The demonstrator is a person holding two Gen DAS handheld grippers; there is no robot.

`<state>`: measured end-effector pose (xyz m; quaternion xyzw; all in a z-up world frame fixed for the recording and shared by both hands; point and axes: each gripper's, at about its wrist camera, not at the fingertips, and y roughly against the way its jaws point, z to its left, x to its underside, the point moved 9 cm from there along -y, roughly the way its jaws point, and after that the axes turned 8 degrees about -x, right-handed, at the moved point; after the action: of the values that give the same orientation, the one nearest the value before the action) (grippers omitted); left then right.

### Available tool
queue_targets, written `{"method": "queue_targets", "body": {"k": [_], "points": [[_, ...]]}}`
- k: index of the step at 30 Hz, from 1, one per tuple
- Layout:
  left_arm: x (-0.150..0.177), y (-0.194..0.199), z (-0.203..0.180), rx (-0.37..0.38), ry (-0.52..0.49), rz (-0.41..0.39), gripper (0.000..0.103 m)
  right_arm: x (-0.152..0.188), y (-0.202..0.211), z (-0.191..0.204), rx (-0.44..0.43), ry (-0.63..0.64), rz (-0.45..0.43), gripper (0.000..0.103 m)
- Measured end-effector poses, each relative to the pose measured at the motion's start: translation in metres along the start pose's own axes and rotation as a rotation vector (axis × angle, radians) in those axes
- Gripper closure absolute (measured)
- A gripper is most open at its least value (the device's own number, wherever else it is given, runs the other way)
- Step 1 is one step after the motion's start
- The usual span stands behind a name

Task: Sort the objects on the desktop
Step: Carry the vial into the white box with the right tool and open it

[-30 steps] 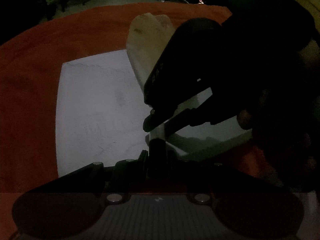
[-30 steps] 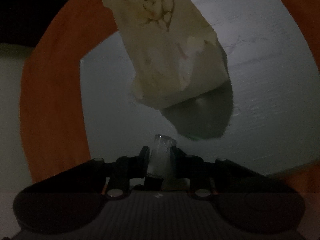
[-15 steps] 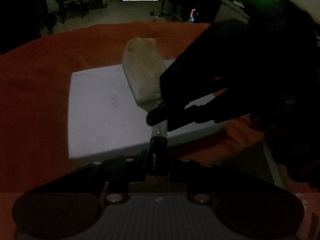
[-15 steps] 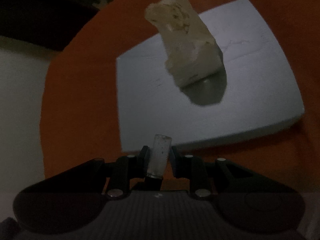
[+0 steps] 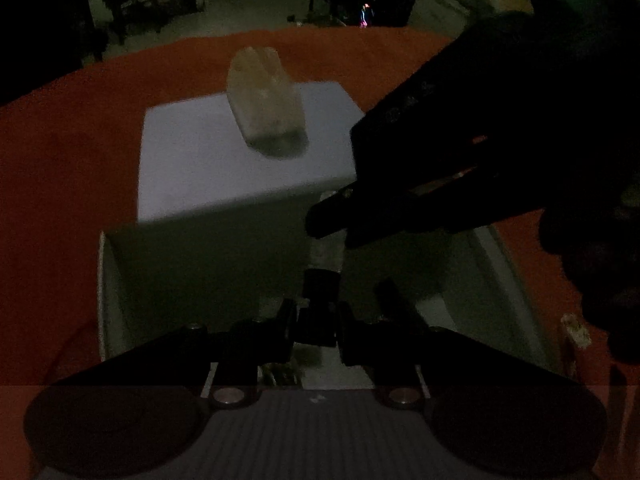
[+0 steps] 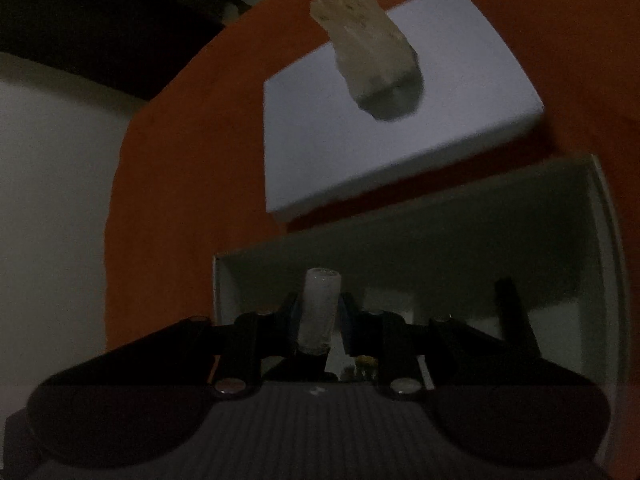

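Observation:
The scene is dim. My left gripper (image 5: 318, 312) is shut on the black end of a pen-like stick (image 5: 320, 280). The stick's clear tube end (image 6: 320, 308) sits between the fingers of my right gripper (image 6: 319, 312), which is shut on it. In the left wrist view the right gripper (image 5: 332, 216) reaches in from the right, its tip on the stick's upper end. Both hover over an open white box (image 5: 105, 280), also seen in the right wrist view (image 6: 218, 280). Beyond it a flat white box (image 5: 200, 160) carries a cream packet (image 5: 264, 100).
An orange cloth (image 5: 60, 200) covers the table. A dark stick (image 6: 512, 312) leans inside the open box, with small items at its bottom too dark to name. A small pale scrap (image 5: 576, 330) lies on the cloth at right. Dark furniture stands beyond the table.
Both grippers, still holding the stick, have drawn back from over the flat white box and the packet. The open white box has come into view beneath them.

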<state>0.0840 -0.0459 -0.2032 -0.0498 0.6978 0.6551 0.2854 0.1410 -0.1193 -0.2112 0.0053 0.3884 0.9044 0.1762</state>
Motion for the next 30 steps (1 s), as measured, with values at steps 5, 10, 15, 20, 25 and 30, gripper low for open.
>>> {"method": "queue_targets", "body": {"k": [5,10,15,20,25,30], "points": [[0.028,-0.012,-0.015,0.005,-0.031,0.057,0.086,0.023,-0.007,-0.022,0.027,-0.017,0.030,0.080],[0.042,-0.030,-0.022,0.013,-0.019,0.124,0.085,0.038,-0.017,-0.045,0.052,-0.036,0.052,0.080],[0.057,-0.045,-0.032,0.019,-0.013,0.176,0.086,0.048,-0.028,-0.067,0.086,-0.041,0.085,0.080],[0.073,-0.062,-0.036,-0.006,-0.006,0.221,0.085,0.053,-0.040,-0.085,0.088,-0.051,0.101,0.080],[0.085,-0.081,-0.040,-0.033,-0.012,0.271,0.085,0.060,-0.052,-0.103,0.092,-0.066,0.128,0.080],[0.084,-0.083,-0.040,-0.049,-0.016,0.287,0.082,0.060,-0.058,-0.114,0.107,-0.070,0.129,0.079]]}}
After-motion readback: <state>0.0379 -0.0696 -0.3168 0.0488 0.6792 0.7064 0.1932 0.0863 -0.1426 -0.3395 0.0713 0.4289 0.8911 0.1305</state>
